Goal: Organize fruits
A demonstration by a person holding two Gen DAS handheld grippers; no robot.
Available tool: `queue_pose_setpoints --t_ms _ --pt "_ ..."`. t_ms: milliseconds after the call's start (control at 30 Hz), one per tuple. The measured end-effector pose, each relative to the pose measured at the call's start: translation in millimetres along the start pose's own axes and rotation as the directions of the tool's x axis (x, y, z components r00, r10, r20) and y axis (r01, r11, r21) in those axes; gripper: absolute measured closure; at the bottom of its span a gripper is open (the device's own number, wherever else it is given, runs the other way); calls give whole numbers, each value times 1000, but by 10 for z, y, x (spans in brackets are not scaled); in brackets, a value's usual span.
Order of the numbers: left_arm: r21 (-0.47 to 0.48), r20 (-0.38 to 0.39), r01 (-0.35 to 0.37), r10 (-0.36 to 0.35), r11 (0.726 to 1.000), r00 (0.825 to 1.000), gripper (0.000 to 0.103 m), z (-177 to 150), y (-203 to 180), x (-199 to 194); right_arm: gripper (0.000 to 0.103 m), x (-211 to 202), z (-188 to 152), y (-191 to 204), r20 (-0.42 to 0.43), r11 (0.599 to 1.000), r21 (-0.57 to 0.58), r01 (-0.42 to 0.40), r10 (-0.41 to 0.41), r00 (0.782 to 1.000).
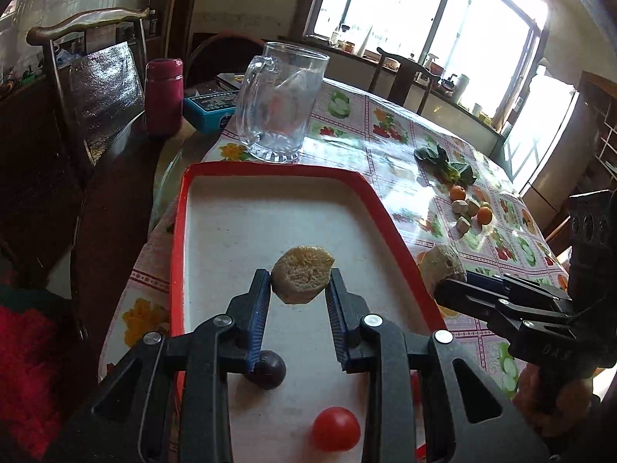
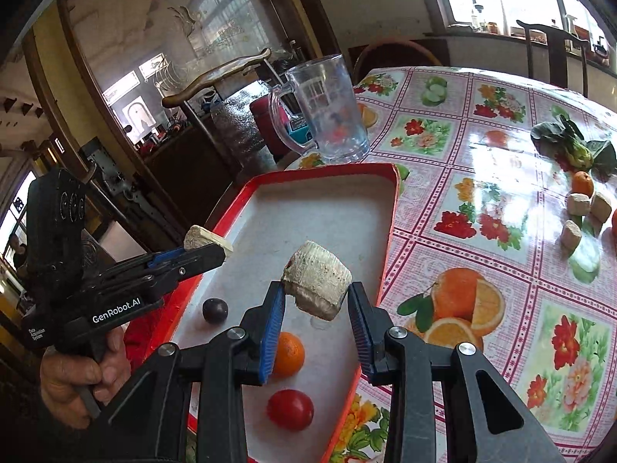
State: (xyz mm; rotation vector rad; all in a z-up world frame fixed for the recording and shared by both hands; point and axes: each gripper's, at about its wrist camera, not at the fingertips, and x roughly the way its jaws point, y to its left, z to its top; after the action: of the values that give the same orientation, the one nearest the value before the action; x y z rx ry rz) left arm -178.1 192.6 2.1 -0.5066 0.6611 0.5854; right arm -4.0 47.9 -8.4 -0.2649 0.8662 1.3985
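- Left gripper (image 1: pixel 300 283): jaws clamped on a pale, round fibrous fruit slice (image 1: pixel 302 279), above the red-rimmed white tray (image 1: pixel 270 208).
- Right gripper (image 2: pixel 317 297): jaws clamped on a whitish ridged fruit chunk (image 2: pixel 317 284), over the same tray.
- Tray contents: dark round plum (image 2: pixel 214 310), small orange (image 2: pixel 290 353), red tomato (image 2: pixel 290 409).
- Desk (image 2: pixel 482 177), floral oilcloth: loose oranges, pale chunks, leafy greens (image 2: pixel 570 146), clear glass mug (image 2: pixel 327 112).

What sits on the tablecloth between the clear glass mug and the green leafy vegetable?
Nothing: only bare flowered tablecloth stretches from the clear glass mug to the green leafy vegetable, best seen in the right wrist view.
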Motion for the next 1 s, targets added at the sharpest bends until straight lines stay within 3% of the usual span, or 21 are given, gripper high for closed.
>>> queue_pose_setpoints --t_ms 433,700,1000 --pt "-21 -92 -26 24 999 995 76 37 233 264 69 519 19 145 -134 996 -73 56 -65 989" --pt "-35 -195 -50 43 998 980 76 -17 340 430 68 661 29 171 -165 992 -105 68 -85 983" --pt "-19 -204 -69 64 997 977 76 -21 302 409 66 572 21 227 -159 992 -124 39 -59 986"
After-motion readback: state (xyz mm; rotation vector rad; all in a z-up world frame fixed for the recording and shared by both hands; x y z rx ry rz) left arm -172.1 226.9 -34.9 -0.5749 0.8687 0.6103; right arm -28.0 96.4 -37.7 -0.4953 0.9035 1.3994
